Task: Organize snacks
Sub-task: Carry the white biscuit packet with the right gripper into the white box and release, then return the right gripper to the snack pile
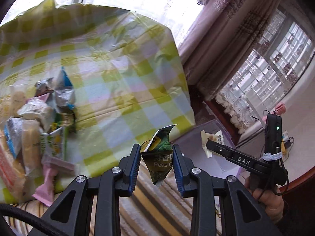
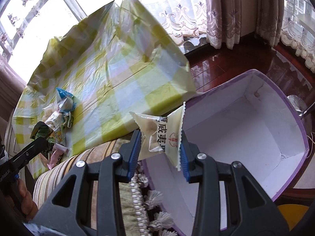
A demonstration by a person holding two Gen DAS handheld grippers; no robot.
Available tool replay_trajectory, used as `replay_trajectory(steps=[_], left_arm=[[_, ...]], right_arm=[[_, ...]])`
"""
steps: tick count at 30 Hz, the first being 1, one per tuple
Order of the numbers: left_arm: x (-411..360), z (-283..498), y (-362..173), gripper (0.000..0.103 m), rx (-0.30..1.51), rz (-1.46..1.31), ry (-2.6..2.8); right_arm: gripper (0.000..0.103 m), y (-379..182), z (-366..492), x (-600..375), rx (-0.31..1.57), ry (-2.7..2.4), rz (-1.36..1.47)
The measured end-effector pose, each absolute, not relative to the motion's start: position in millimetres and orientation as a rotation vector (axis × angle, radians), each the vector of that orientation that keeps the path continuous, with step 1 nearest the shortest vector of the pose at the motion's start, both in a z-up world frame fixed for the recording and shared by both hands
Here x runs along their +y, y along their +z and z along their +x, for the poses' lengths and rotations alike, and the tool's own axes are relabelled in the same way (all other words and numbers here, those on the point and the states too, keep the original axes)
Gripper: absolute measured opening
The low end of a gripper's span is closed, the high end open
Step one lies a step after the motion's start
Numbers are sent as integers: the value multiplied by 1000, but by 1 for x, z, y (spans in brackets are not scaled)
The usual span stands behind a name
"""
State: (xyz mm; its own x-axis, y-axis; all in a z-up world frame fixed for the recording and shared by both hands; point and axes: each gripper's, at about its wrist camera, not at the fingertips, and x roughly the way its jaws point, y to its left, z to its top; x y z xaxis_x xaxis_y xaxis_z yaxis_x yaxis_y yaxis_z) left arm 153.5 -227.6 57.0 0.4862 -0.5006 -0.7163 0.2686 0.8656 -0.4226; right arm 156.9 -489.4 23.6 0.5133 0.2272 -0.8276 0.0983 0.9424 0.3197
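Pinching green pea packet in left gripper, right gripper clamping cream packet, purple box interior right-view only.

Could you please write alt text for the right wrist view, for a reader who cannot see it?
The right gripper holds a cream plastic snack packet with black lettering above an open purple cardboard box with a white interior. To the left, a pile of wrapped snacks lies on a yellow-green checked tablecloth, where the left gripper holds a dark green packet.
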Motion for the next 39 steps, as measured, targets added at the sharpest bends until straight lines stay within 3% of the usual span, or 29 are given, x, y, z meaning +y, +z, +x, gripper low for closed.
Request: replay_trajectory(steps=[8,11,13,15,19,26,31,39], left_arm=[[-303,160,42,36,1076,-259,-715],[-308,161,37,54,1096,-251,-709],[-301,160,38,74,1087,-266,-682],[-293,162,38,77,1076,-275,-650],[-279,160,44,80,1038,-249,-572],[-245,151,58,82,937,-207,-367],[-198,143,66,83,861,-257,-296],[-92,113,54,83,836,-416,-83]], right_arm=[[54,20,151,-531,1021,-32,392],[62,21,151,-536,1021,-39,401],[66,22,151,-536,1013,-36,392],[71,24,152,-533,1008,-33,387],[74,34,153,-519,982,-29,355],[92,64,155,-468,884,-46,126],[93,79,151,-437,814,10,97],[93,67,159,-388,893,230,221]])
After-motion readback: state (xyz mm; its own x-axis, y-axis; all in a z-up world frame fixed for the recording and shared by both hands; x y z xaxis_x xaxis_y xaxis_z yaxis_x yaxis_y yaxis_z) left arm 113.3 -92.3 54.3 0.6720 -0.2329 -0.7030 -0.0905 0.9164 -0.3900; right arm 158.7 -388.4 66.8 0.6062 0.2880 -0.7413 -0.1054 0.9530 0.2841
